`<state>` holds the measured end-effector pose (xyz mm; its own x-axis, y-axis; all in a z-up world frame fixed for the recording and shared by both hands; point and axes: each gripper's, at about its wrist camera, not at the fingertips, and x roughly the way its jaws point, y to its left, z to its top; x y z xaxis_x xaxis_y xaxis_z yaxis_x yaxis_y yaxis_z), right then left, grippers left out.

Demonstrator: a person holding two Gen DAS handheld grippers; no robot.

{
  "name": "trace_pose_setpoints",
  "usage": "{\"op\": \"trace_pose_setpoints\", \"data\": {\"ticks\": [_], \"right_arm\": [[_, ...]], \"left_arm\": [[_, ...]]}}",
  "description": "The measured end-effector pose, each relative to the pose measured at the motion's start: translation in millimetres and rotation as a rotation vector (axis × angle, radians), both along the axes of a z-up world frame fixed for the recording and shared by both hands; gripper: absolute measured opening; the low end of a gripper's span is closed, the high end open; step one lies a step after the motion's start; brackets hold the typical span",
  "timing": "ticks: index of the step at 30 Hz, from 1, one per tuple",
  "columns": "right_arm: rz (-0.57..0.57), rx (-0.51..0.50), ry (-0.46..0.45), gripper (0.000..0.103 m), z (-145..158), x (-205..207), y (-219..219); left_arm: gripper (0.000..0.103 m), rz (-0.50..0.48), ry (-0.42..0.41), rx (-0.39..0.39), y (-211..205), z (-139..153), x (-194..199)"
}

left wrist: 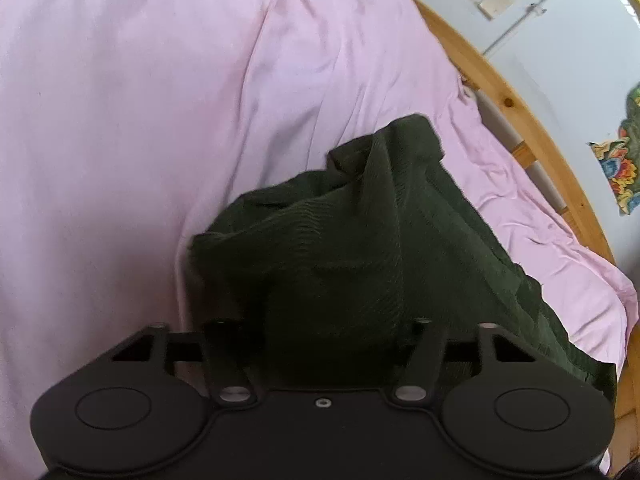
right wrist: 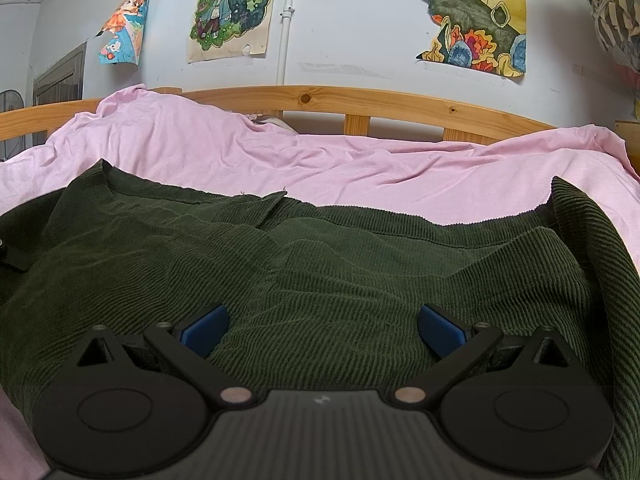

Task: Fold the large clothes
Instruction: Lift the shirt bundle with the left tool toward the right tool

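A dark green corduroy garment (right wrist: 320, 264) lies spread on a pink bedsheet (right wrist: 360, 160). My right gripper (right wrist: 322, 330) is open just above the cloth, its blue pads (right wrist: 204, 330) wide apart, holding nothing. In the left wrist view the same garment (left wrist: 340, 240) is bunched and lifted in front of the camera, draped over my left gripper (left wrist: 332, 344). The cloth hides the fingertips, so I cannot see whether the jaws are closed on it. A small black part of the left gripper shows at the left edge of the right wrist view (right wrist: 12, 258).
The pink sheet (left wrist: 140, 120) covers the whole bed. A wooden bed rail (right wrist: 360, 104) runs along the far side, and it also shows in the left wrist view (left wrist: 520, 112). Behind it is a white wall with colourful posters (right wrist: 472, 12).
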<state>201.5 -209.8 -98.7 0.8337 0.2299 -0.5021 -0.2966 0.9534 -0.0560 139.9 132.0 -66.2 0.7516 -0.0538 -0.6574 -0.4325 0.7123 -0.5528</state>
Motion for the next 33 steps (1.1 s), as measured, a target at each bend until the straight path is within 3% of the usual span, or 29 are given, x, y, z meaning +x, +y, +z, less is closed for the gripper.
{"op": "trace_pose_setpoints", "data": {"ticks": [4,8,12,16,19,21,23,27,30,33], "right_arm": [[-0.005,-0.004,-0.007,0.103,2,-1,1],[-0.016,0.027,0.009,0.103,9,-1,-5],[-0.074,0.099,0.028,0.103,24,0,-20],[-0.121,0.245,-0.024,0.103,66,-5,-62],[-0.098,0.416,-0.029,0.103,103,-2,-111],[-0.045,0.564,0.034,0.103,120,11,-142],[0.05,0.727,0.165,0.103,126,35,-165],[0.201,0.997,0.405,0.103,102,75,-177],[0.182,1.029,0.527,0.103,81,92,-165],[0.202,1.058,0.511,0.103,77,99,-159]], "left_arm": [[0.018,-0.065,-0.071,0.155,-27,26,-3],[0.013,-0.194,-0.195,0.279,-55,62,0],[0.012,-0.356,-0.337,0.329,-88,98,10],[0.011,-0.569,-0.474,0.363,-134,123,20],[0.011,-0.755,-0.531,0.398,-176,128,24],[0.011,-0.874,-0.559,0.449,-206,125,19],[0.011,-0.959,-0.582,0.466,-227,119,13],[0.011,-1.063,-0.604,0.493,-253,109,1],[0.011,-1.078,-0.589,0.493,-258,101,0],[0.011,-1.07,-0.569,0.485,-256,98,4]]}}
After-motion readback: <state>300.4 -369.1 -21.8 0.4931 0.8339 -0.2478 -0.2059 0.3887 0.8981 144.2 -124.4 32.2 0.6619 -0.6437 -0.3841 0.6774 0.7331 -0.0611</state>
